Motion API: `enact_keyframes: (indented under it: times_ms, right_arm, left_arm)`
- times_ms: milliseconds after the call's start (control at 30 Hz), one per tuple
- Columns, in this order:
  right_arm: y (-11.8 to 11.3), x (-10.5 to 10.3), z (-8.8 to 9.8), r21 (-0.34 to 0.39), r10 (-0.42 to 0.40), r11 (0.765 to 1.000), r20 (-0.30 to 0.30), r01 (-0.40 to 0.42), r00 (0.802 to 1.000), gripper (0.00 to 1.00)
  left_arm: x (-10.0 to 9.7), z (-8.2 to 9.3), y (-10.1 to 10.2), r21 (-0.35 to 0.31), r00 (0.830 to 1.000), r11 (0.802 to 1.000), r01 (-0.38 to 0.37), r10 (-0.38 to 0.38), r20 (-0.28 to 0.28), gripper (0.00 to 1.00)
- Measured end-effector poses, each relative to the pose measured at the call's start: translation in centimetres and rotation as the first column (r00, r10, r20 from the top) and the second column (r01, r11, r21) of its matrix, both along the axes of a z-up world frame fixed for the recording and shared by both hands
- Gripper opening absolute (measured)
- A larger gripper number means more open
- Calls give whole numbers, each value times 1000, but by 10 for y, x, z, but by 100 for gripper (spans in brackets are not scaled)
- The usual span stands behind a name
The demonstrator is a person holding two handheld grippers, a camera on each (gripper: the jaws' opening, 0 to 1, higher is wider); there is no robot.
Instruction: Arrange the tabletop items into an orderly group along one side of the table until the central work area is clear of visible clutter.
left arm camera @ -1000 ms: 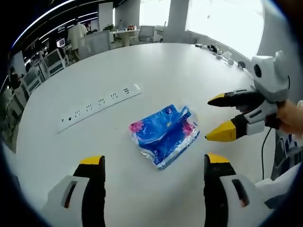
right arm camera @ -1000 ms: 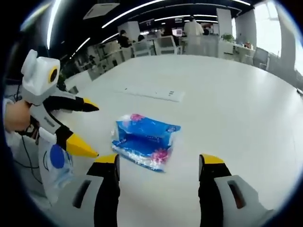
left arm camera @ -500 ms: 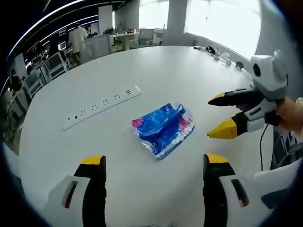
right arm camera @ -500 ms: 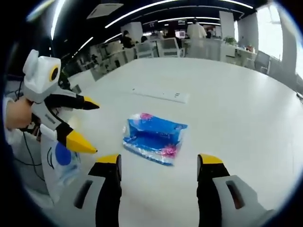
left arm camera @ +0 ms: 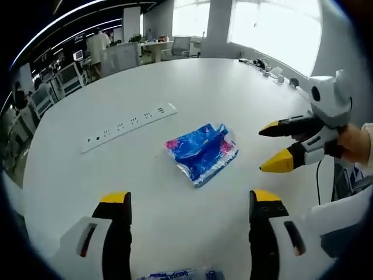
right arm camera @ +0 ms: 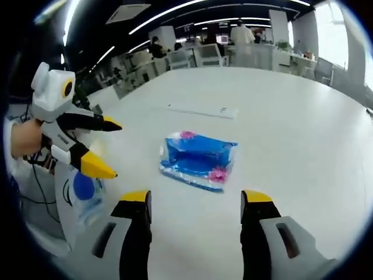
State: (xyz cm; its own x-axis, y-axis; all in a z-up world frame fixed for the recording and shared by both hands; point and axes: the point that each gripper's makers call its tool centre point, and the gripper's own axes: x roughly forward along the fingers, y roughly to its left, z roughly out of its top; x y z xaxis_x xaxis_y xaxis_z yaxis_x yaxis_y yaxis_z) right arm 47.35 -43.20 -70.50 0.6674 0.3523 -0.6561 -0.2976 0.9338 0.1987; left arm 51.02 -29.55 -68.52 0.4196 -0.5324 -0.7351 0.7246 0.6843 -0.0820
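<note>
blue tissue pack (right arm camera: 198,160), white table (right arm camera: 303,128), spread tongs (right arm camera: 195,201)

The print on the blue packet (left arm camera: 201,151) is illegible.

Looking across a large white round-edged table (left arm camera: 192,87) in an open-plan office. Showing bright windows (left arm camera: 274,26) at the far side, washing out in daylight, with a white column (left arm camera: 217,26) between panes. Running long ceiling light strips (right arm camera: 175,9) over a dark ceiling. Holding rows of desks and office chairs (right arm camera: 192,57) behind the table, blurred; a standing person (right arm camera: 240,36) near them.
</note>
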Motion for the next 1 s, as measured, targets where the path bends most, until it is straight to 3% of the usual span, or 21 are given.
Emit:
enact_keyframes:
  times_ms: [367, 1000]
  right_arm:
    - [23, -22, -8, 49, 27, 998, -28, -26, 999, 58]
    - [55, -52, -9, 146, 72, 987, -63, -63, 995, 59]
  left_arm:
    - [-18, -8, 39, -15, 998, 999, -52, 52, -22, 82]
    - [-54, -13, 86, -26, 994, 994, -104, 103, -31, 82]
